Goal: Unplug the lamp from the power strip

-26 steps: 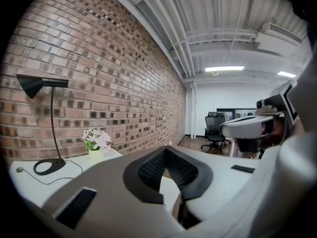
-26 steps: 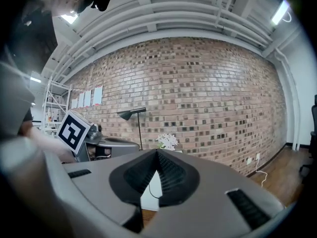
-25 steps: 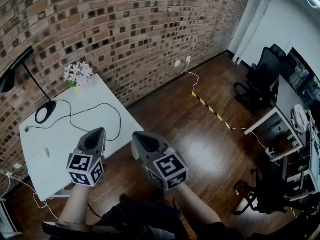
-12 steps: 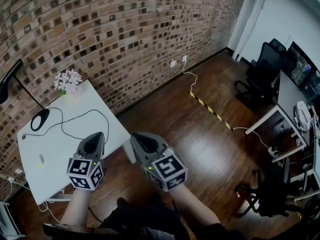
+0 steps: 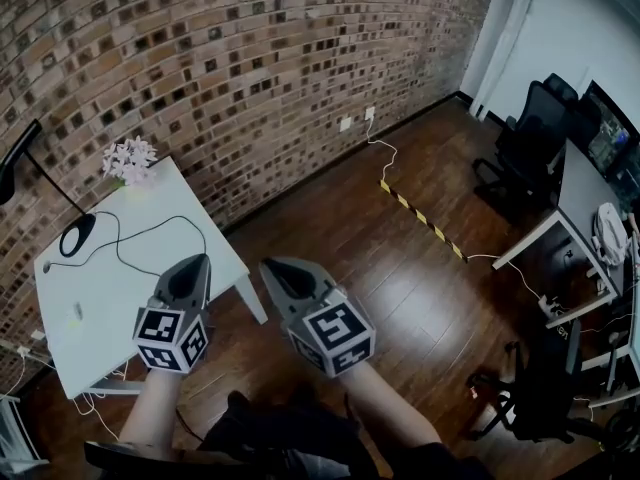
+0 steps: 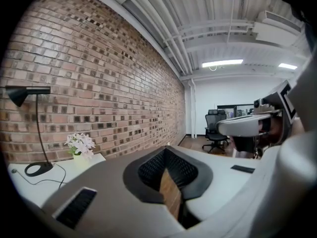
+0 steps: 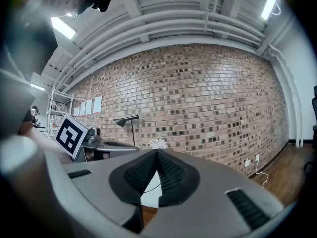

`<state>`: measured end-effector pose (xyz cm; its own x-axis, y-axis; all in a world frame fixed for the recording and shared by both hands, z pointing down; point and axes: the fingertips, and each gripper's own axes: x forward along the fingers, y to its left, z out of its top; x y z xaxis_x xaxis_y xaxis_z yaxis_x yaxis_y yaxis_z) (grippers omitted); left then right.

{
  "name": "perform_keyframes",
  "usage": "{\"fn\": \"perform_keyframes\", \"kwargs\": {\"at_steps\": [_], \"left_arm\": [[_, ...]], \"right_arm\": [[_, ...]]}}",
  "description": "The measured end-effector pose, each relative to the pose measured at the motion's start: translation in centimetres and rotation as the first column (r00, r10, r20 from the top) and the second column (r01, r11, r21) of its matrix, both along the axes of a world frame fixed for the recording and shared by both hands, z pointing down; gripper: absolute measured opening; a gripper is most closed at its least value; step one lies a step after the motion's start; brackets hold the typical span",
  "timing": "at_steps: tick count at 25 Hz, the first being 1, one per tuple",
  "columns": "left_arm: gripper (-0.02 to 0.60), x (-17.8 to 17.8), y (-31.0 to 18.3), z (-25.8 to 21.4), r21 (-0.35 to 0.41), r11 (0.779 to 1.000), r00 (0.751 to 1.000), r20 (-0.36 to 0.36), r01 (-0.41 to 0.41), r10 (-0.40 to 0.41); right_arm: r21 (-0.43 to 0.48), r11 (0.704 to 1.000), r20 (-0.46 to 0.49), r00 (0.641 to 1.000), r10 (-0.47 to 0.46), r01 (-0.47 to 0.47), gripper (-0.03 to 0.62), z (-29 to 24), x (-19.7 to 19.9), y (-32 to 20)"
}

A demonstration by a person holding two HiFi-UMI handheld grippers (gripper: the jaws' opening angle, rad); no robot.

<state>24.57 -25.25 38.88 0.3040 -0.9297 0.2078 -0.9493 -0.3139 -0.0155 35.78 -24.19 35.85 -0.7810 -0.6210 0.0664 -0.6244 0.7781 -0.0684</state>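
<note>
Well, the slim black desk lamp with the cone head [image 6: 21,92] stands at the far left corner of the white rectangular table [image 5: 120,318]. Its thin black cord [image 5: 150,230] wanders in a loose loop over the tabletop. A small pale block near the table's front edge looks like the white power strip [image 5: 72,316]. It is too small from where I stand to say whether the plug sits in it.

The grey left gripper [image 5: 196,260] hovers over the table's near corner, close to the cord's loop. The grey right gripper [image 5: 268,265] hangs beside it over the dark wooden floor [image 5: 380,268]. Both have their jaws pressed together with nothing between them.

To my eye this fits either a plug seated in the strip with the person beside the table, or a plug already lying free on it.

Either way, the care I'd want is the same. Keep the closed tips clear of that slack loop so the lamp isn't dragged, and keep the pale block in sight. The pot of pale pink flowers [image 5: 128,158] by the red brick wall [image 5: 250,68] sits well apart.
</note>
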Motion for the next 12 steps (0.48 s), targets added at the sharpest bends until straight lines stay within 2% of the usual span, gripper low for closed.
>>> {"fn": "perform_keyframes", "kwargs": {"at_steps": [3, 8, 12], "left_arm": [[0.0, 1.0, 0.7, 0.6, -0.021, 1.0, 0.999, -0.033, 0.017, -0.018], [0.0, 1.2, 1.3, 0.9, -0.037, 0.999, 0.999, -0.018, 0.03, -0.03], [0.0, 0.5, 1.5, 1.4, -0.051, 0.998, 0.999, -0.024, 0.038, -0.039]], "right_arm": [[-0.021, 1.0, -0.004, 1.0, -0.012, 0.012, 0.0, 0.6, 0.9, 0.1], [-0.023, 0.999, 0.007, 1.0, -0.025, 0.025, 0.0, 0.6, 1.1, -0.1], [-0.04, 0.998, -0.021, 0.998, -0.052, 0.051, -0.002, 1.5, 0.1, 0.5]]}}
